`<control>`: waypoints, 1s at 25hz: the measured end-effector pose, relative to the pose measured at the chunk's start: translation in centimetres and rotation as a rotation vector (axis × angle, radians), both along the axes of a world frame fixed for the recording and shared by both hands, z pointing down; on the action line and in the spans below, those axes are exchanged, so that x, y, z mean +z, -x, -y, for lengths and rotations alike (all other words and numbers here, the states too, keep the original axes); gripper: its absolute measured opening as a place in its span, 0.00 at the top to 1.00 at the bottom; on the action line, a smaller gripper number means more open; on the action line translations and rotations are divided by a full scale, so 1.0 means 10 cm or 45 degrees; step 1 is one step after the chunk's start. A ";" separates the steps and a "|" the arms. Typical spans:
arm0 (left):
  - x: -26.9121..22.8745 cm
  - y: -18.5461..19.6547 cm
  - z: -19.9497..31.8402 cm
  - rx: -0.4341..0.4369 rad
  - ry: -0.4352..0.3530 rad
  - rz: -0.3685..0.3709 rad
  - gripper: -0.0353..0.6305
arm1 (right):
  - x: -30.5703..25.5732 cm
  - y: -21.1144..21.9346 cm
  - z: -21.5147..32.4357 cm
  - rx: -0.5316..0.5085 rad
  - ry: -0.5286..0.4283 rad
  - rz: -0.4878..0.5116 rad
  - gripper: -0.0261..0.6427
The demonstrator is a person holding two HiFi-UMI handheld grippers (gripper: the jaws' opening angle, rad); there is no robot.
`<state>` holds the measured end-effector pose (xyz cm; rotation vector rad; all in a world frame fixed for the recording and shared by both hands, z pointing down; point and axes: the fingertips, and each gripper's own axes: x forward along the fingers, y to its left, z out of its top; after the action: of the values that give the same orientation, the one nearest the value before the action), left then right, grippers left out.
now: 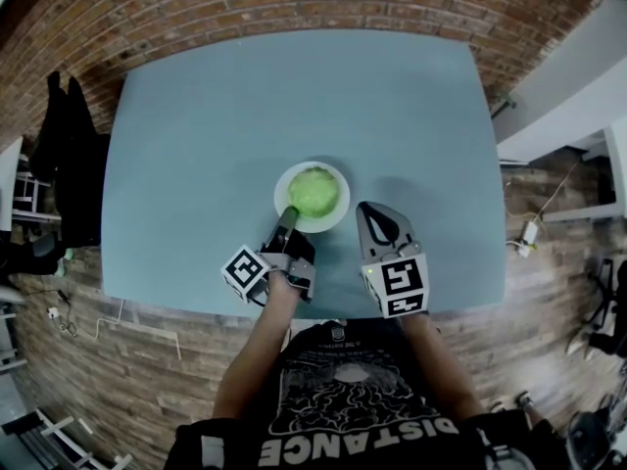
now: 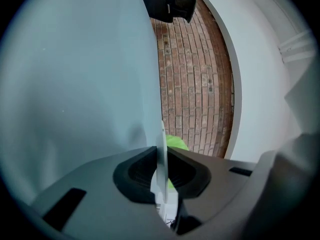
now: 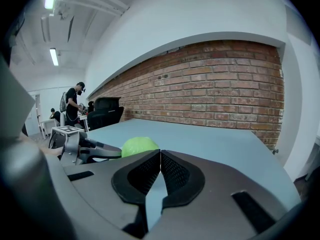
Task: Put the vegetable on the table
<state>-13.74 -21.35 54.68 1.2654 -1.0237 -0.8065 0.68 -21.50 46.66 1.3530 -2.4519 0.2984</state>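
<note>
A round light-green vegetable [image 1: 313, 192] lies in a small white plate [image 1: 336, 214] near the front middle of the blue-grey table [image 1: 245, 106]. My left gripper [image 1: 288, 217] is shut on the plate's near-left rim. In the left gripper view the thin white plate [image 2: 162, 149] stands edge-on between the closed jaws of the left gripper [image 2: 161, 176], and the vegetable [image 2: 176, 142] peeks out behind. My right gripper [image 1: 375, 213] rests just right of the plate, shut with nothing in it. In the right gripper view the right gripper [image 3: 160, 156] has its pads touching, with the vegetable [image 3: 139, 146] to its left.
The table's front edge [image 1: 196, 302] runs just under both grippers. A dark chair with a jacket [image 1: 64, 155] stands off the table's left side. A white counter [image 1: 578, 86] is at the right. A brick wall [image 3: 215, 84] lies beyond, and a person [image 3: 74, 101] stands far off.
</note>
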 end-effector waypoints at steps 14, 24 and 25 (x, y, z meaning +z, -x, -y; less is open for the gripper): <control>0.33 -0.07 0.12 0.051 0.068 0.088 0.89 | 0.18 0.01 0.02 -0.034 0.064 -0.008 0.95; 0.41 -0.07 0.14 0.044 0.095 0.094 0.89 | 0.25 0.01 0.01 -0.057 0.105 -0.014 0.95; 0.41 -0.06 0.14 0.042 0.099 0.099 0.89 | 0.26 0.01 0.00 -0.062 0.110 -0.015 0.95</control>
<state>-13.11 -22.76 58.80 1.2517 -1.0836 -0.6907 0.56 -21.54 49.26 1.2542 -2.4291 0.3791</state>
